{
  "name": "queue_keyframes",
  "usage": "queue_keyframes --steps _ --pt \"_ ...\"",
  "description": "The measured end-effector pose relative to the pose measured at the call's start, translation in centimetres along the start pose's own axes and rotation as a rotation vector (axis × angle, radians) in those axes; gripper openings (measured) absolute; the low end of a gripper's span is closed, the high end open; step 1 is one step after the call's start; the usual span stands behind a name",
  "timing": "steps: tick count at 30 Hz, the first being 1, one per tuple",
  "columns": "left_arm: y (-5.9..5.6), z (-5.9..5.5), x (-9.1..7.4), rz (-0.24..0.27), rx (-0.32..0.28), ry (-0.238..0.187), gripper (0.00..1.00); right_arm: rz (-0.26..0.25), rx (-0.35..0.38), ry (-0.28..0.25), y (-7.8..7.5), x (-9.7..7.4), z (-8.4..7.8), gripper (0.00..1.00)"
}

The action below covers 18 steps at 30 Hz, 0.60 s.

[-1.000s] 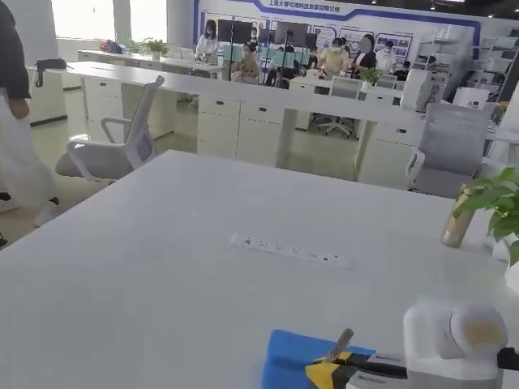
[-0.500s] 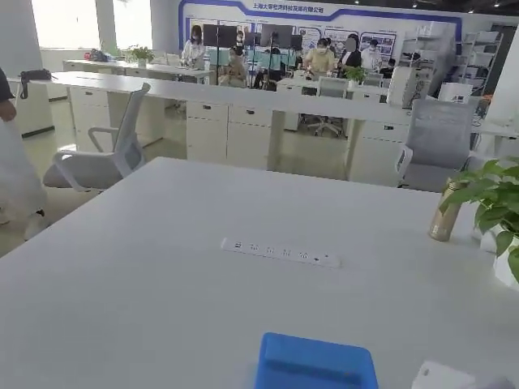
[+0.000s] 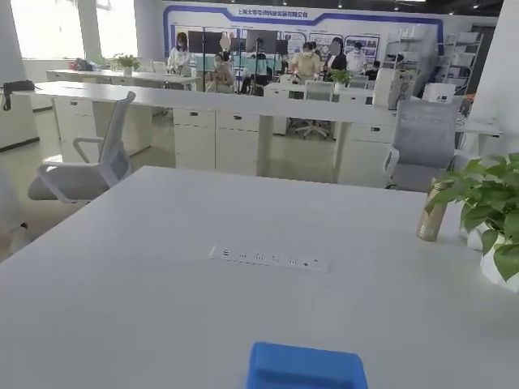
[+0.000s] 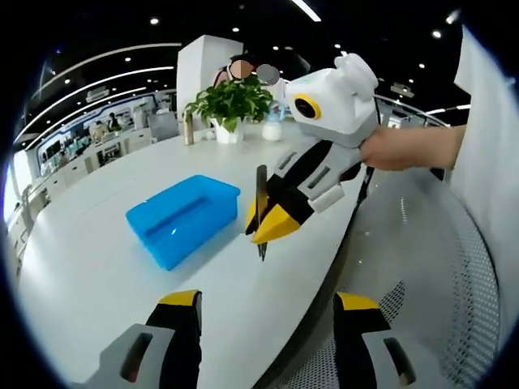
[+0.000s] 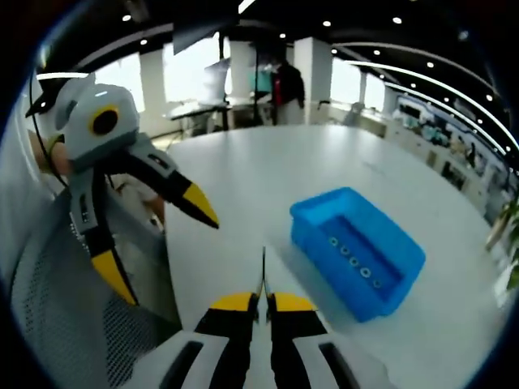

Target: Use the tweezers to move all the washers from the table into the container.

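- Washers lie in a row on the floor of the blue container in the right gripper view, about five of them (they are small, so the count is rough). The container sits on the white table, to the right of and a little beyond the right gripper. That gripper's jaws are pinched narrow on the tweezers, and I can make out nothing between the tweezer tips. The left gripper is held up at the left, off the near table edge, its jaws spread wide and empty.
- In the left gripper view, its own jaws rise wide apart with nothing between them, over the table's near edge. The right gripper comes in from the right, held by a hand. Its tweezers point down just above the tabletop, near the container but apart from it. A potted plant and a bottle stand at the far end.
- In the head view, the container's far rim sits at the near edge of the picture, with a power strip beyond it in mid-table.
- My judgement is that the moving is finished or nearly so. I cannot tell whether any washer is left on the near strip of table.
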<state>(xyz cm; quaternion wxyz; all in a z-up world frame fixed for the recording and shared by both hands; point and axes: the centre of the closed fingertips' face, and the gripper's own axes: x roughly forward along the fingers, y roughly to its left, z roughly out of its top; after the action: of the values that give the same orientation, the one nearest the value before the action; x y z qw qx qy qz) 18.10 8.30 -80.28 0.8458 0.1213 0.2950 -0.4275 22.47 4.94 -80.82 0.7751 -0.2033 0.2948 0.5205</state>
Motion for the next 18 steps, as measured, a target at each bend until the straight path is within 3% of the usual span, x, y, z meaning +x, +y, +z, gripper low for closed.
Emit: queue_keyframes --steps 6,10,14,18 --pt "0.3 1.1 -0.9 -0.03 0.019 -0.011 0.45 0.06 -0.075 0.003 2.1 0.0 0.0 0.04" --pt "1.0 3.2 -1.4 -0.042 0.043 -0.051 0.35 0.09 -0.12 -0.003 2.7 -0.1 0.3 0.04" --pt "0.6 5.7 -1.8 -0.097 0.057 -0.108 0.27 0.113 -0.207 -0.01 3.2 -0.6 1.0 0.04" --pt "0.1 7.2 -1.9 -0.147 0.148 -0.095 0.21 0.127 -0.297 -0.051 3.6 -1.3 2.3 0.04"
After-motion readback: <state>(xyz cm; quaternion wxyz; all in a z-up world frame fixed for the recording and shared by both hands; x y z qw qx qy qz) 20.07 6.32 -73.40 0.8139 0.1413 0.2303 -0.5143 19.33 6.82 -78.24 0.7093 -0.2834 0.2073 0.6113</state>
